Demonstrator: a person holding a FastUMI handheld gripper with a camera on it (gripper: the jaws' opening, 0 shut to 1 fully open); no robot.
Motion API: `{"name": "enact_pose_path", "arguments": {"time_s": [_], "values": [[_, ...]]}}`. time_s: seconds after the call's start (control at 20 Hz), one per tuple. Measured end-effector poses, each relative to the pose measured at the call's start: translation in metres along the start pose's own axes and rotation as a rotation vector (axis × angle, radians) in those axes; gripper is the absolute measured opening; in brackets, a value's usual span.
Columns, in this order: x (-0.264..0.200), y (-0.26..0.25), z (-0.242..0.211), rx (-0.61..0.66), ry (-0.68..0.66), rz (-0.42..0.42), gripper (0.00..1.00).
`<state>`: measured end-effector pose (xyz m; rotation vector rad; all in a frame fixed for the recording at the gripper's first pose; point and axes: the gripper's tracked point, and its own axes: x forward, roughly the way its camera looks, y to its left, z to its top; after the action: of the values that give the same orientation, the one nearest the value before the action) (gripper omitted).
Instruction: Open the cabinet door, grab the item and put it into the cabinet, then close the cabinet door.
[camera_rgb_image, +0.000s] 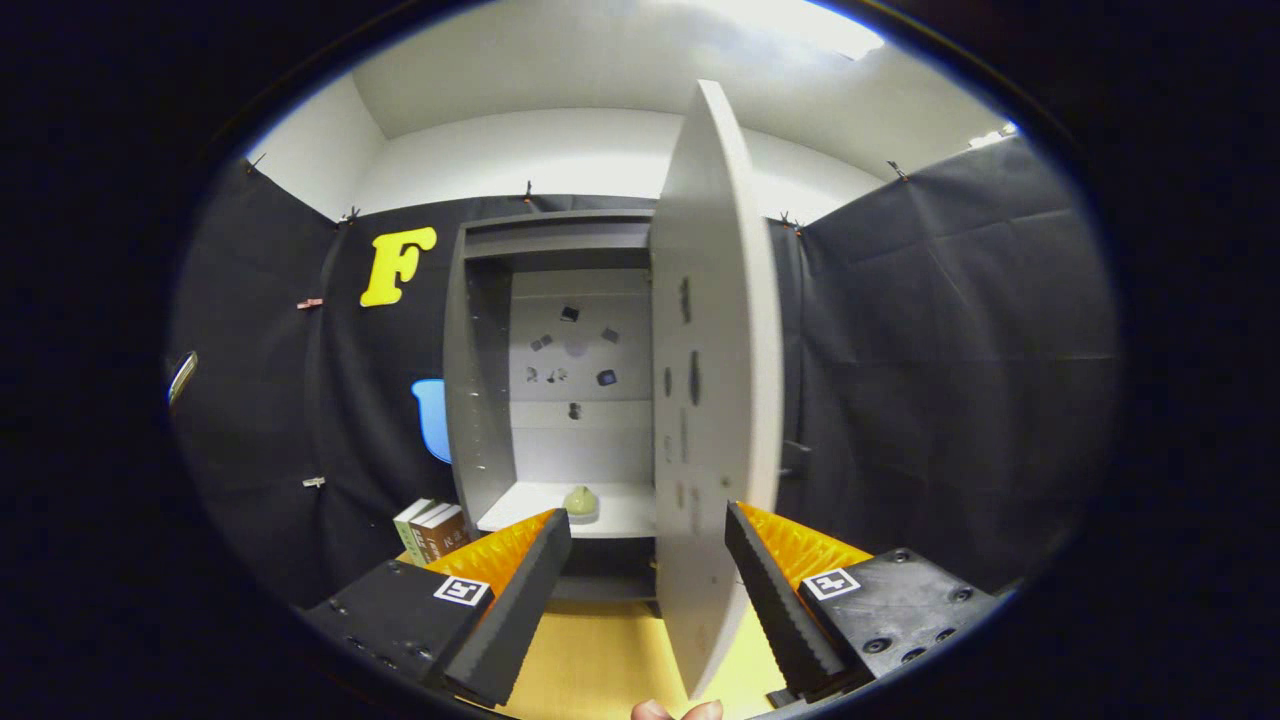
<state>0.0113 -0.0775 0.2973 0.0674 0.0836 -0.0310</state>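
Observation:
A grey cabinet (480, 400) stands ahead against the booth wall. Its door (712, 400) is swung wide open and shows nearly edge-on, with its lower part between my two fingers. A small green pear-shaped item (580, 501) rests on the cabinet's white bottom shelf (520, 510), beyond the fingers. My gripper (648, 560) is open. Its fingers stand on either side of the door's lower edge without pressing on it, and they hold nothing.
A few books (432, 530) stand upright on the wooden table (600, 660), just left of the cabinet. Small dark markers dot the cabinet's back panel (575, 350). A person's fingertips (678, 711) show below the door's bottom corner.

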Motion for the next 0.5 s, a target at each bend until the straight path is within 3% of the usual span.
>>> {"name": "enact_pose_path", "arguments": {"time_s": [0.35,0.5], "values": [[0.001,-0.132,-0.003,-0.043,-0.010,-0.257,0.98],[0.023,-0.154,-0.014,-0.038,0.024,-0.281,0.98]]}}
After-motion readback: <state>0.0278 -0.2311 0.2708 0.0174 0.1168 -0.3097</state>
